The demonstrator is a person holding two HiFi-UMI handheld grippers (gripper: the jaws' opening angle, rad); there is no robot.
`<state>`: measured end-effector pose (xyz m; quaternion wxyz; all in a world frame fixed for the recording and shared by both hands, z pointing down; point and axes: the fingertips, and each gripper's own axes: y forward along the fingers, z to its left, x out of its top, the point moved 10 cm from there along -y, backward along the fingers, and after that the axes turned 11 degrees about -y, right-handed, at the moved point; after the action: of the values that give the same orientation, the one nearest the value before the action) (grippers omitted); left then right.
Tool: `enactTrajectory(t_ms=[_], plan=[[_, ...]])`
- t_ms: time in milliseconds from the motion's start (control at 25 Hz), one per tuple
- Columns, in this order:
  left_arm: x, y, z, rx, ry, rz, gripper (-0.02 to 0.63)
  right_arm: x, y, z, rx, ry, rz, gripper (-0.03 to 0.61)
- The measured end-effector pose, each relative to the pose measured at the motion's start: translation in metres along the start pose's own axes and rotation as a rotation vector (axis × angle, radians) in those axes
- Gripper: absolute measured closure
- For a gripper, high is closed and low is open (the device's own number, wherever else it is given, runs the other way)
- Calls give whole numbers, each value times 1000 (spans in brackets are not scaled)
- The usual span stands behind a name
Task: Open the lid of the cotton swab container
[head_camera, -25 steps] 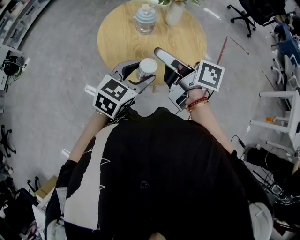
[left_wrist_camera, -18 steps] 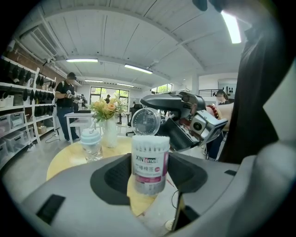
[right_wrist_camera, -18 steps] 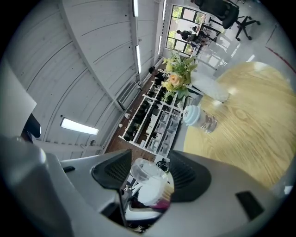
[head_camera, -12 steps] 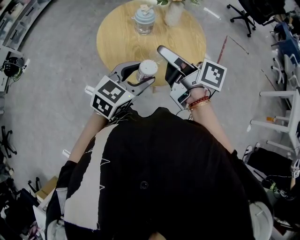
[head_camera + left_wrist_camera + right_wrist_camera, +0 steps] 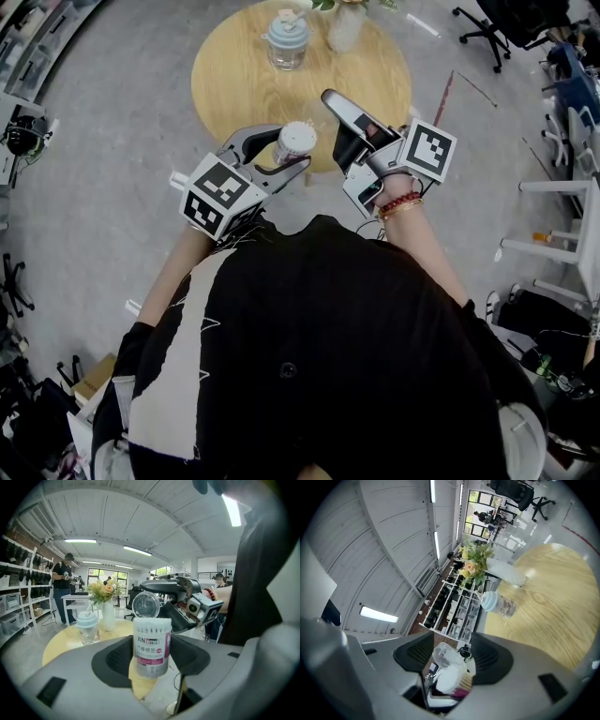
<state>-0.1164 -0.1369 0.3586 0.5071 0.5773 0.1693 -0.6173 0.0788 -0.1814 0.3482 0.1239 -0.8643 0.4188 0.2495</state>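
**Swab container (image 5: 151, 644) clamped, lid (image 5: 146, 604) standing open: watch for a spill.**
The container is uncapped with the swab tips showing. If you tip it or ease the clamp, it may slide out or shed swabs past the near edge of the table (image 5: 234, 84). A nudge from the right gripper (image 5: 452, 654) could also strain the raised lid (its hinge looks thin). The container stands upright between the pads of your left gripper (image 5: 289, 150), which squeeze its sides and hold it off the table. Your right gripper sits just beside the lid, jaws apart and gripping nothing; no view shows whether it touches the lid.
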Motion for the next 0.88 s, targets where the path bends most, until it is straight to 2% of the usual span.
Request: enactTrajectory(t_ms=[280,880], plan=[[-3,0,1,-5,-5,3,356,-1,-1,-6,4,38,-15,328],[-3,-6,2,-21,3,-11,356,1,-4,-9,-21,29,-26,339]])
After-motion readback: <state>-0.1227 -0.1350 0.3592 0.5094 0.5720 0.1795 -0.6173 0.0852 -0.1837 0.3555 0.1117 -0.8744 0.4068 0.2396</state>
